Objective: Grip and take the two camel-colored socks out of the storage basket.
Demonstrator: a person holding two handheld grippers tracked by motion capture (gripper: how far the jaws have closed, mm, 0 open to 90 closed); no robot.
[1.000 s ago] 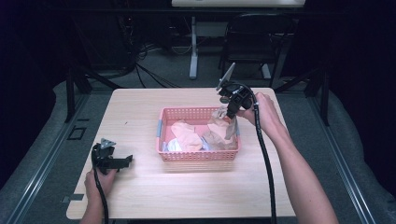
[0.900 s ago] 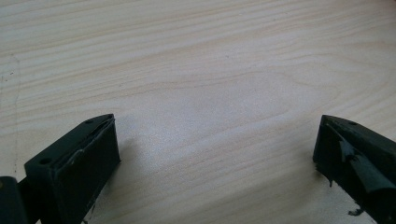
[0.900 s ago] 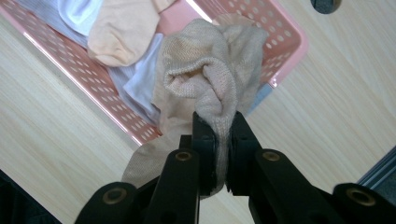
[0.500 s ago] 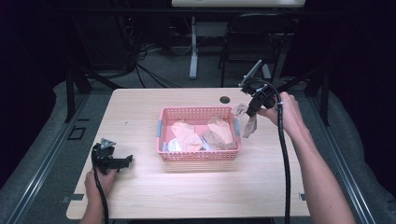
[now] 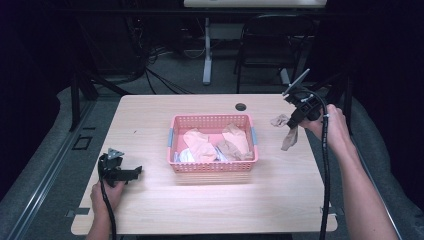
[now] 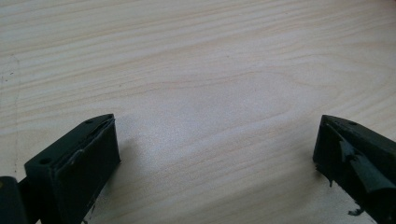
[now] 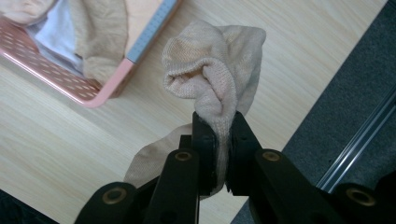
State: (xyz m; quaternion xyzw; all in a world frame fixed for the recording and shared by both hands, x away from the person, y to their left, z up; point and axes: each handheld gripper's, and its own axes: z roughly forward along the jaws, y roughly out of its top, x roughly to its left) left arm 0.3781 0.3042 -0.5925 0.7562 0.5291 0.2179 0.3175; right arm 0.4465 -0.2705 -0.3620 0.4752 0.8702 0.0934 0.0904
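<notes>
- Since a second ago, right gripper swings out of the basket and off to the right, dragging a beige sock with it.
- Now the sock hangs over the table's right edge area, well clear of the basket, with one end bunched up and the rest dangling.
- In the right gripper view the jaws are pinched tight on a fold of sock, with only a thin bit of fabric between them.
- Left gripper sits parked near the table's front-left corner, jaws spread wide over bare wood, nothing in them.
- More socks are left in the basket.
- Risk imo: the grip is on a small fold, so a quick swing could let the sock slide out and drop.
- It's also close to the edge, so a sloppy release might send it to the floor.
</notes>
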